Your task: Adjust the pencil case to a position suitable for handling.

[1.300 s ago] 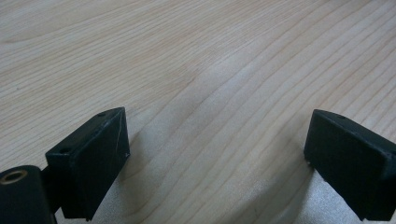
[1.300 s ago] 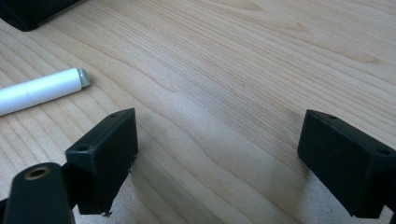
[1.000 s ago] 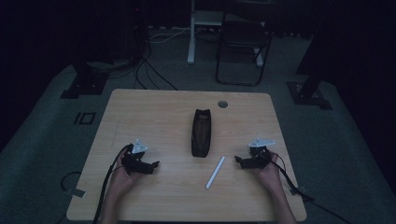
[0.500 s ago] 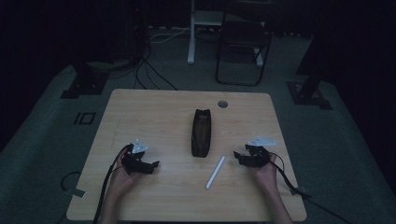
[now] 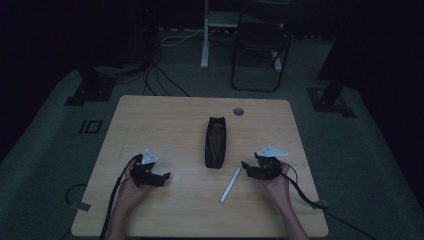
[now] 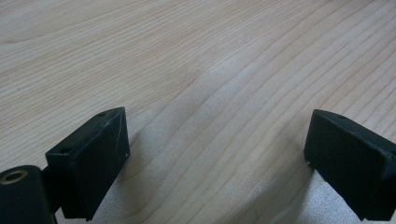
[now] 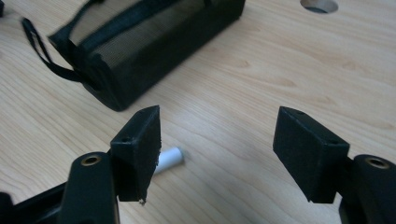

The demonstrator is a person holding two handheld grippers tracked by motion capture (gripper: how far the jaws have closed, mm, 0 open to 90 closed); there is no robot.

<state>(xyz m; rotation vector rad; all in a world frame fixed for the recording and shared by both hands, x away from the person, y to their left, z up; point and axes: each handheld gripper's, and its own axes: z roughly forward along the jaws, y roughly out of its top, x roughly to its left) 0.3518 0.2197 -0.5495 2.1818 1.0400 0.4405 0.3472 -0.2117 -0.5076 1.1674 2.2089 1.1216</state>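
Note:
A black mesh pouch (image 5: 216, 142) lies lengthwise at the middle of the wooden table (image 5: 150, 115). A white stick (image 5: 230, 184) lies on the wood to its front right. My right gripper (image 5: 244, 165) hovers just right of the stick's far end. In the right gripper view the jaws (image 7: 217, 149) stand apart with nothing between them, having just narrowed. Past them lie the pouch (image 7: 140, 42) and the stick's tip (image 7: 169, 158). My left gripper (image 5: 166, 176) rests at the front left, and the left gripper view has it open (image 6: 217, 158) over bare wood.
A round cable hole (image 5: 238, 111) sits near the table's far edge, right of the pouch. A black chair (image 5: 260, 50) and stand bases occupy the dark floor beyond. Cables trail from both grippers off the table's front edge.
The right gripper has lifted and shifted a little left, toward the stick and pouch. The left gripper, pouch and stick have stayed put.

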